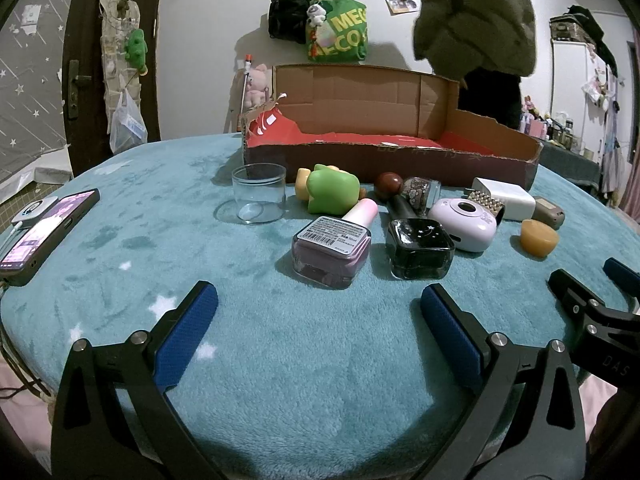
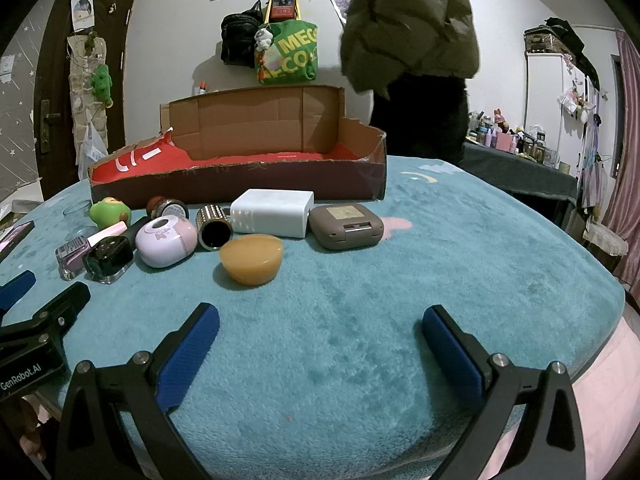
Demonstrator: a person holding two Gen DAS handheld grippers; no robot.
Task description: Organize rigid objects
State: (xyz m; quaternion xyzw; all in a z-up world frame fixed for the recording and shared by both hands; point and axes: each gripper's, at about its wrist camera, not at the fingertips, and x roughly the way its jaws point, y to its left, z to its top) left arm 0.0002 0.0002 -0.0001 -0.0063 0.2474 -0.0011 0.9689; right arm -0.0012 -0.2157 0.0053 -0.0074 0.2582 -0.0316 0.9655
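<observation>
Small rigid items lie in a row on the teal blanket before a cut-open cardboard box (image 1: 384,160) (image 2: 240,184) with a red lining. In the left wrist view: a clear glass cup (image 1: 259,192), a green toy (image 1: 332,192), a purple nail-polish bottle (image 1: 332,254), a black bottle (image 1: 420,250), a lilac case (image 1: 464,222). In the right wrist view: a white charger block (image 2: 272,216), an amber soap-like puck (image 2: 252,258), a brown case (image 2: 346,226), a studded metal cylinder (image 2: 214,226). My left gripper (image 1: 320,320) is open, short of the purple bottle. My right gripper (image 2: 320,340) is open, nearer than the puck, holding nothing.
A phone (image 1: 44,236) with a lit screen lies at the blanket's left edge. A person in an olive puffer jacket (image 2: 412,20) stands behind the box. Bags (image 1: 336,28) hang on the far wall. Bare blanket stretches to the right of the brown case.
</observation>
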